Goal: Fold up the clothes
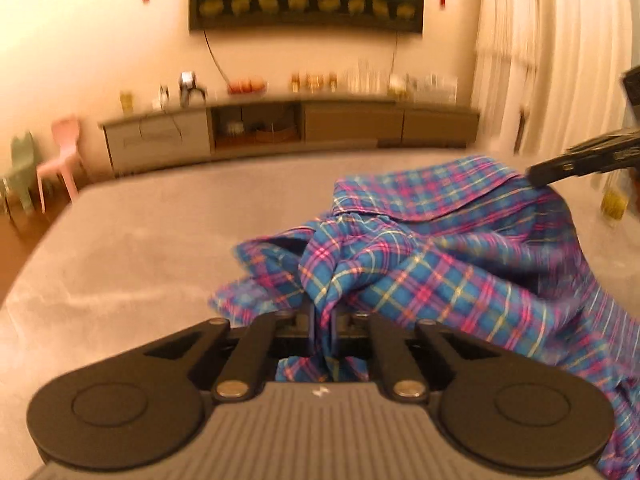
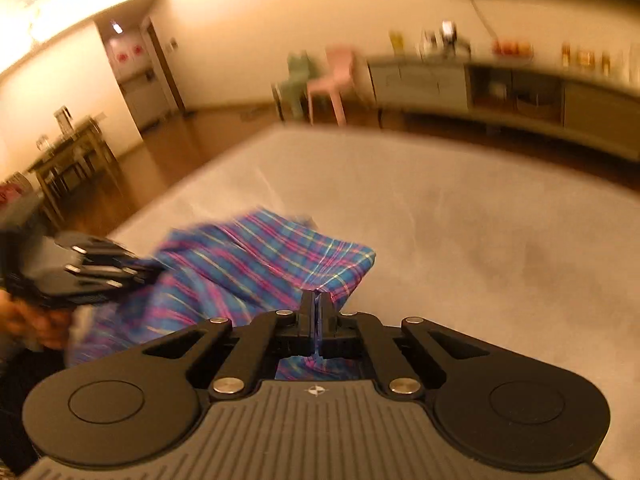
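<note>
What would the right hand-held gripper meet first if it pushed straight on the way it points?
The right hand-held gripper is already shut on the plaid shirt. Straight ahead, probably only the bare grey surface, as it points slightly downward. Depth is unclear in this blurred view.

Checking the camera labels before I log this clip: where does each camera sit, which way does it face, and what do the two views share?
Left wrist: sits on the left claw, facing a wall-hung picture and long low cabinet; own claw shut on the blue-and-pink plaid shirt.
Right wrist: sits on the right claw, facing the pink plastic chair and a doorway; own claw shut on shirt; a hand shows.
Shared: shirt, grey surface, cabinet, chair, and each other's claw.
</note>
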A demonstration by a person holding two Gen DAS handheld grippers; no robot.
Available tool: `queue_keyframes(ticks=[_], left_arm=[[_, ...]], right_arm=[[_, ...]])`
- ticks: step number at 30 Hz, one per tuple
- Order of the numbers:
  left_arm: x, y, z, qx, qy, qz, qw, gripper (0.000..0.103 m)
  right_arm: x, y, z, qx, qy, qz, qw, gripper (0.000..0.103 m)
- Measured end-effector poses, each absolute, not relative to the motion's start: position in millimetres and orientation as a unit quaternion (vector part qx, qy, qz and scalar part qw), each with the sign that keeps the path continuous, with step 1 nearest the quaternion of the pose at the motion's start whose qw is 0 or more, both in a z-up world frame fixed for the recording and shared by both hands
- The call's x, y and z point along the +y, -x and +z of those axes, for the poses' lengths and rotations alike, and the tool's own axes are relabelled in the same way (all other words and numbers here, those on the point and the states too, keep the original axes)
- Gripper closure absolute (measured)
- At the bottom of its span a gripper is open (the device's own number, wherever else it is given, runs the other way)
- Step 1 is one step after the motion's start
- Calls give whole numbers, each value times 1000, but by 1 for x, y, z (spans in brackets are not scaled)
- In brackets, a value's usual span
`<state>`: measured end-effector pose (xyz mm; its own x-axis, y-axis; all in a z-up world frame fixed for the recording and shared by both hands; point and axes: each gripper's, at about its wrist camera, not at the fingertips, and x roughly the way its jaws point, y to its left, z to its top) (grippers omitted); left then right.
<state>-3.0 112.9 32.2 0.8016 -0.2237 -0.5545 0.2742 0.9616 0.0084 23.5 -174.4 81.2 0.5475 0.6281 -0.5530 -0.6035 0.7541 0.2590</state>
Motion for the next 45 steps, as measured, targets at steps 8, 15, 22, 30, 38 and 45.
queue_keyframes(ticks=[8,15,22,30,38,45], left_arm=[[110,43,73,238,-13,-138,961,98],[103,35,34,316,-36,-117,941,98],[97,28,1,366,-101,-95,920,98],[103,15,-10,383,-107,-107,911,97],[110,27,5,328,-95,-98,935,98],[101,78,79,147,-67,-101,982,98]], right_arm=[[-223,80,167,201,-10,369,908,103],[-197,16,80,273,20,307,912,9],[-160,-74,1,375,12,319,870,9],[-120,-57,-22,381,127,387,830,28],[-129,10,36,273,150,351,883,95],[-164,122,139,81,167,283,941,96]])
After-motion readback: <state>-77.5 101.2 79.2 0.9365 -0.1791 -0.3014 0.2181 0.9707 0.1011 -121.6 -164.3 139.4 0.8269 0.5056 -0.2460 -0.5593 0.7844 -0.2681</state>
